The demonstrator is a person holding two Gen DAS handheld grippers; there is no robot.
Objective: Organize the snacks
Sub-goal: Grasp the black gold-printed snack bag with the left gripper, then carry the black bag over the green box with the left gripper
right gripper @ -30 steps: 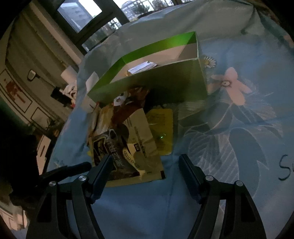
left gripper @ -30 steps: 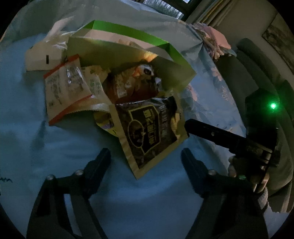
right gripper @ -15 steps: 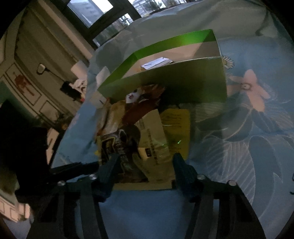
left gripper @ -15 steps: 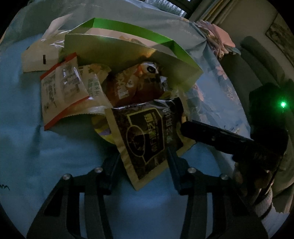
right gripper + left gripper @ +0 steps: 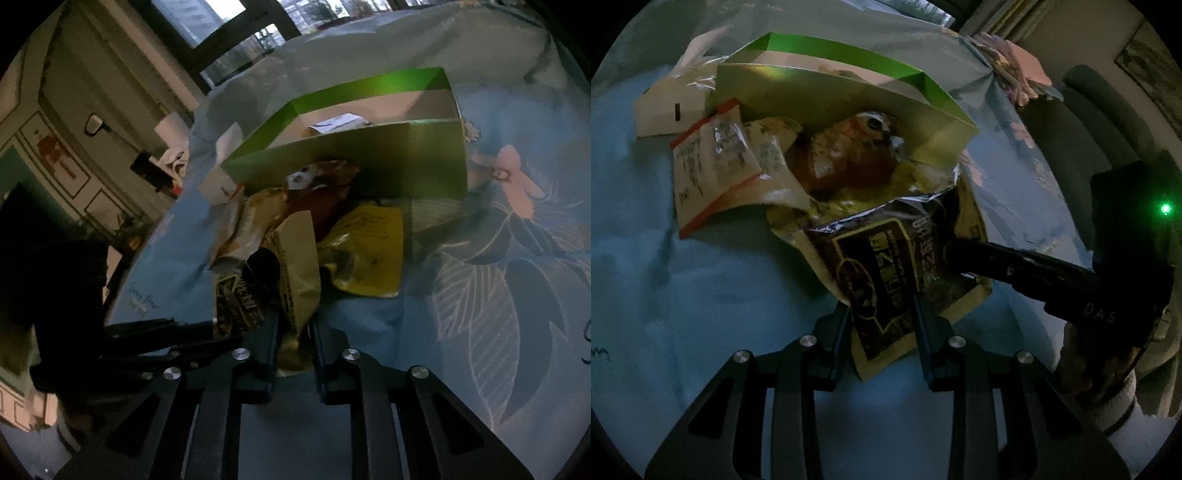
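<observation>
Green box (image 5: 849, 92) w/ snack pile at its front, on blue floral cloth (image 5: 517, 295). Dark snack pouch (image 5: 882, 273) lies nearest, its near end pinched between left gripper (image 5: 881, 314) fingers, still closing. Right gripper (image 5: 293, 332) clenched on same pouch's other edge.

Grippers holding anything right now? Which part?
Both hold the same dark snack packet. The left gripper, jaws closing, pinches its near bottom corner; the right gripper grips an edge beside that corner. Nothing else is held.
</observation>
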